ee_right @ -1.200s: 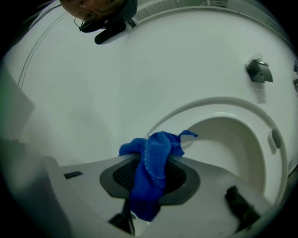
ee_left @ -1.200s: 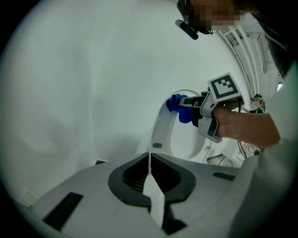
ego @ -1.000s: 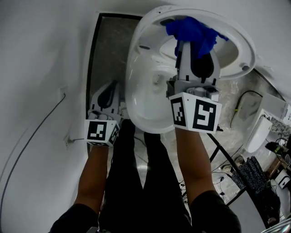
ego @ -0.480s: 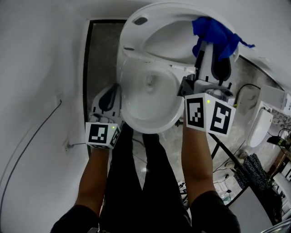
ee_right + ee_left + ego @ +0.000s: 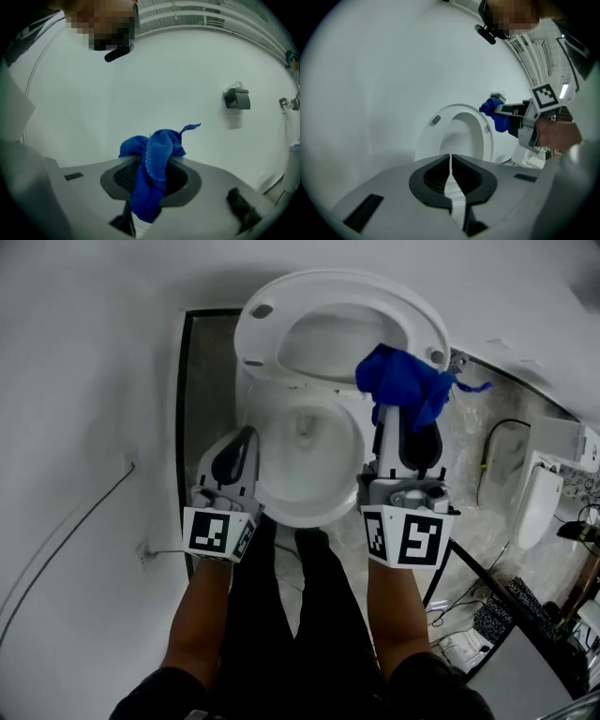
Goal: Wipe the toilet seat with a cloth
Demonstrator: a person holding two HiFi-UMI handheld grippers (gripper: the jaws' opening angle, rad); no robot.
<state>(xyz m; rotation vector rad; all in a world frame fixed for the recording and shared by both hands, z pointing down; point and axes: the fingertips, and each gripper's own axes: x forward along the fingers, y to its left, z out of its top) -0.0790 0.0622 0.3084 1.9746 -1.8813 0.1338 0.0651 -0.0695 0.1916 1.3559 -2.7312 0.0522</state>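
The white toilet stands with its seat (image 5: 342,329) raised against the wall and the bowl (image 5: 305,460) open below it. My right gripper (image 5: 409,418) is shut on a crumpled blue cloth (image 5: 408,385) and hangs in the air just right of the bowl, off the seat. In the right gripper view the cloth (image 5: 152,173) bulges up and down out of the jaws against the bare white wall. My left gripper (image 5: 244,439) is at the bowl's left rim, shut and empty. In the left gripper view its jaws (image 5: 450,164) meet in front of the seat (image 5: 459,131), with the cloth (image 5: 494,115) at the right.
A dark floor strip (image 5: 206,381) runs left of the toilet. White fixtures (image 5: 534,507), a cable (image 5: 497,451) and clutter lie on the floor at the right. A thin wire (image 5: 75,521) runs along the white wall. A paper holder (image 5: 236,99) hangs on the wall.
Both grippers have drawn back from the toilet and risen. The right one carried the cloth off the raised seat to the bowl's right side.
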